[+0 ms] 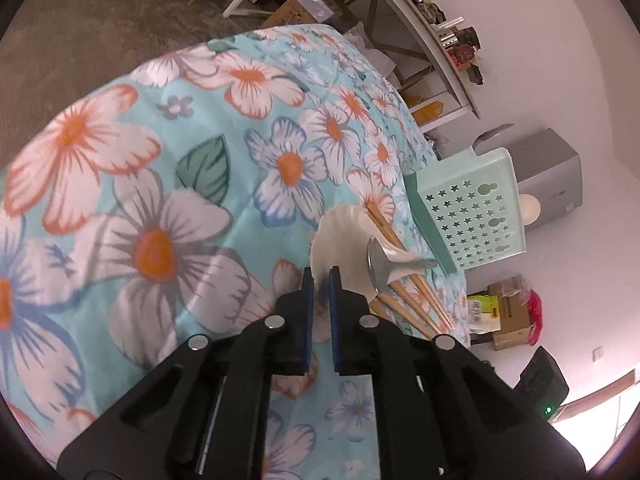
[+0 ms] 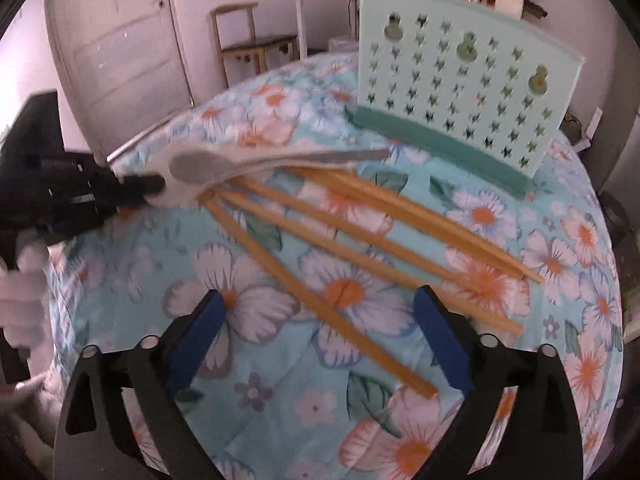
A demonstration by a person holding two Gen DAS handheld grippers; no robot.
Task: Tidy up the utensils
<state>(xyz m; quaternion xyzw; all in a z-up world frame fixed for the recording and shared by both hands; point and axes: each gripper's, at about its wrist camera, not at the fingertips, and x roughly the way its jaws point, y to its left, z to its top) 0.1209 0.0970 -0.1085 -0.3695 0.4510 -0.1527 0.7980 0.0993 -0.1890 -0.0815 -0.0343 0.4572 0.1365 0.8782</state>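
A white scalloped dish [image 1: 340,236] lies on the floral cloth with a metal spoon [image 1: 376,268] resting in it. My left gripper [image 1: 320,276] is shut on the dish's near rim. The right wrist view shows that gripper [image 2: 140,188] at the left, against the dish [image 2: 160,160], with the spoon [image 2: 200,164] on top. Several wooden chopsticks [image 2: 360,248] fan out from under the dish. My right gripper [image 2: 320,294] stands wide open just above them, and one chopstick [image 2: 332,316] runs between its fingers untouched. A mint utensil holder [image 2: 460,80] with star-shaped holes stands behind.
The floral cloth [image 1: 160,200] covers a rounded table whose edge drops off near the holder [image 1: 472,216]. Past it are a grey appliance [image 1: 552,172], cardboard boxes [image 1: 508,316] and a white shelf [image 1: 424,32]. A wooden chair [image 2: 248,40] and a door [image 2: 120,52] stand beyond the far edge.
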